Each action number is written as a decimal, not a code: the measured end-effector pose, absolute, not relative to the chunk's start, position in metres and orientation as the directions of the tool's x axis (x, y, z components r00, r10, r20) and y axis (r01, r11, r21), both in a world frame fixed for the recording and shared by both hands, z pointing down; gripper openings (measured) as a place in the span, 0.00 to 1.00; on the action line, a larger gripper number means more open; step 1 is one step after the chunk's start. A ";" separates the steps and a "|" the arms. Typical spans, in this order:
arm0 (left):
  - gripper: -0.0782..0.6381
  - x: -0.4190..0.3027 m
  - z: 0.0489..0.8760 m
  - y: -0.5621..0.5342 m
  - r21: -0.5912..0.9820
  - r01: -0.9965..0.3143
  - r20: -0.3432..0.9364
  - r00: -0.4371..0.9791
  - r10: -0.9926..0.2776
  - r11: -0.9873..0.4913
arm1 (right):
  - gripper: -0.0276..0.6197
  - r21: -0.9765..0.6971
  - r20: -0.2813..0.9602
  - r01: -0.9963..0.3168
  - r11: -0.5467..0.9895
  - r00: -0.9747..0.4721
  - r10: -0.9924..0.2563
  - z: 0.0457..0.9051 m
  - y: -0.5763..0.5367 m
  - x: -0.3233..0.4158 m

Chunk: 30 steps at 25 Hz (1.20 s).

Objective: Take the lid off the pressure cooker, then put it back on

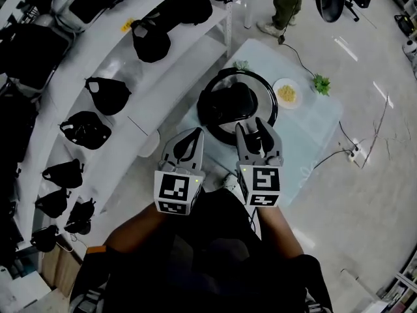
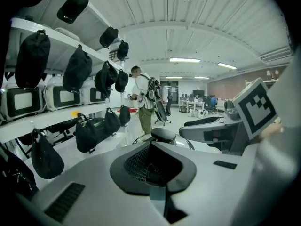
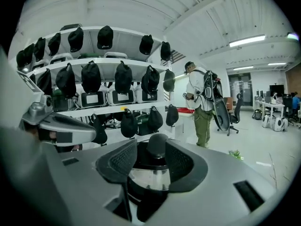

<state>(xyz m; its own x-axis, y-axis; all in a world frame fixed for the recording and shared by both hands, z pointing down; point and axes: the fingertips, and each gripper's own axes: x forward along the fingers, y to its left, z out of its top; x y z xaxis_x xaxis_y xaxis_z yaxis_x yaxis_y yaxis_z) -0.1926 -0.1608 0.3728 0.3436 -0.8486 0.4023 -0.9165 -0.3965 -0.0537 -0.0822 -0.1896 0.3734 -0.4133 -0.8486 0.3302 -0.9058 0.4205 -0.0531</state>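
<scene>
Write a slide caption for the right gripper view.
Open right gripper frames the lid knob of the pressure cooker, bag-hung shelves behind.

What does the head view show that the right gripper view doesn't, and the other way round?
Only the head view: a small plate of yellow food and the marker cubes on the left tongs and right tongs. Only the right gripper view: ceiling lights and the backpack on a standing person. Both: the pressure cooker with its black lid knob, and shelves of black bags.
</scene>
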 end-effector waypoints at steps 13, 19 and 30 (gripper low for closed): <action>0.12 -0.204 0.382 -0.222 -0.037 -0.904 0.401 0.378 -0.835 -0.426 | 0.45 -0.011 0.411 -0.908 0.419 -0.386 -0.826 0.400 -0.240 -0.104; 0.12 -0.214 0.396 -0.256 -0.015 -0.891 0.419 0.406 -0.812 -0.453 | 0.49 0.017 0.447 -0.916 0.401 -0.352 -0.822 0.412 -0.266 -0.108; 0.12 -0.206 0.416 -0.290 0.019 -0.860 0.448 0.464 -0.764 -0.510 | 0.51 0.058 0.498 -0.919 0.390 -0.311 -0.809 0.432 -0.283 -0.110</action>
<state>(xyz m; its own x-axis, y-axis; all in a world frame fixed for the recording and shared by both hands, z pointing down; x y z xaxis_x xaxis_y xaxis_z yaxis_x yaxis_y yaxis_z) -0.2064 -0.2905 0.4156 0.4639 -0.7643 0.4479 -0.8597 -0.5104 0.0194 -0.1098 -0.2827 0.4317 -0.3115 -0.8091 0.4983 -0.9190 0.3898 0.0585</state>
